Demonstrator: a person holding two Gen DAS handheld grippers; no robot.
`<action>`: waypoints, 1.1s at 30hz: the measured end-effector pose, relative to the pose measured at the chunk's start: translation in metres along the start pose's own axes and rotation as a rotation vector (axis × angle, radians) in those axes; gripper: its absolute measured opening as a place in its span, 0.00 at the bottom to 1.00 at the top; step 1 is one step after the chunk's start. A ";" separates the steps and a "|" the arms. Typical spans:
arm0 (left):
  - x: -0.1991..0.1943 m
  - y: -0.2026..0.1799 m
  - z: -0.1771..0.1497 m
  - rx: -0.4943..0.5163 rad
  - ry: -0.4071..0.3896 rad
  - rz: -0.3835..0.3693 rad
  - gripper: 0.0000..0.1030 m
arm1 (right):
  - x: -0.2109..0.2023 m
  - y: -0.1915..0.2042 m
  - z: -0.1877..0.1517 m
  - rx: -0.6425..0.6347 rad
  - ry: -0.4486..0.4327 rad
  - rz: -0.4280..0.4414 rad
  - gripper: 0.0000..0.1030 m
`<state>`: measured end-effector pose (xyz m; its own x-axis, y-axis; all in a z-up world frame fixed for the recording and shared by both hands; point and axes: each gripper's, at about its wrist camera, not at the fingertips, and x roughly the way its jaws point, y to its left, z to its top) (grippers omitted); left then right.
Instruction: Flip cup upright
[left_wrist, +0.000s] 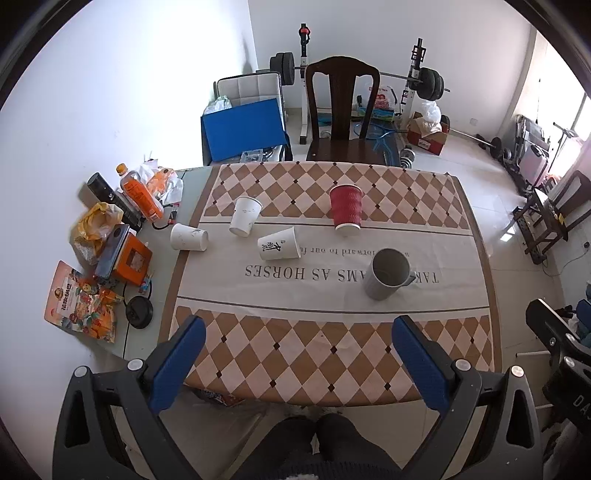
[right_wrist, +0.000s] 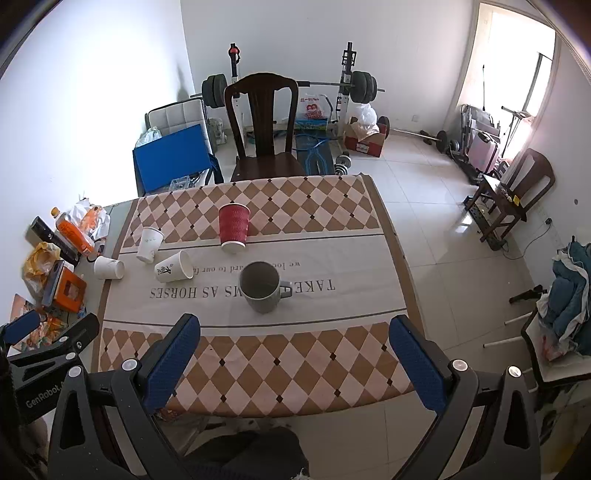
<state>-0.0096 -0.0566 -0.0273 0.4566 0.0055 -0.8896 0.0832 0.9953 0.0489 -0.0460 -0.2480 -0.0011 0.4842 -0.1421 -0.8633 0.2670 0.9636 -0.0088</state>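
Note:
A red ribbed paper cup (left_wrist: 346, 209) (right_wrist: 233, 228) stands upside down at the far middle of the checkered tablecloth (left_wrist: 295, 354). A white paper cup (left_wrist: 244, 215) (right_wrist: 149, 244) stands upside down left of it. Two more white paper cups lie on their sides: one with black writing (left_wrist: 279, 244) (right_wrist: 173, 266) and a plain one (left_wrist: 189, 237) (right_wrist: 108, 268) at the cloth's left edge. A grey mug (left_wrist: 388, 273) (right_wrist: 263, 287) stands upright, mouth up. My left gripper (left_wrist: 297, 354) is open and empty above the near edge. My right gripper (right_wrist: 295, 354) is open and empty too.
Clutter sits on the table's left strip: an orange bottle (left_wrist: 141, 195), a black cylinder (left_wrist: 110, 201), snack bags (left_wrist: 83, 302), an orange box (left_wrist: 130, 260). A dark wooden chair (left_wrist: 343, 110) stands behind the table. Weights and a blue box (left_wrist: 243, 131) sit on the floor.

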 end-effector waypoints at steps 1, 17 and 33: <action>-0.001 0.000 0.000 0.001 0.000 -0.001 1.00 | 0.001 0.000 0.000 0.000 -0.001 0.000 1.00; -0.005 -0.001 -0.002 0.016 0.003 -0.001 1.00 | -0.002 0.001 -0.001 -0.001 0.000 0.003 1.00; -0.003 0.000 -0.005 0.045 -0.011 0.000 1.00 | -0.007 0.000 -0.006 0.001 0.005 0.008 1.00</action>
<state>-0.0155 -0.0557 -0.0274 0.4660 0.0039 -0.8848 0.1229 0.9900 0.0691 -0.0549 -0.2457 0.0020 0.4819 -0.1329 -0.8661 0.2643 0.9645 -0.0009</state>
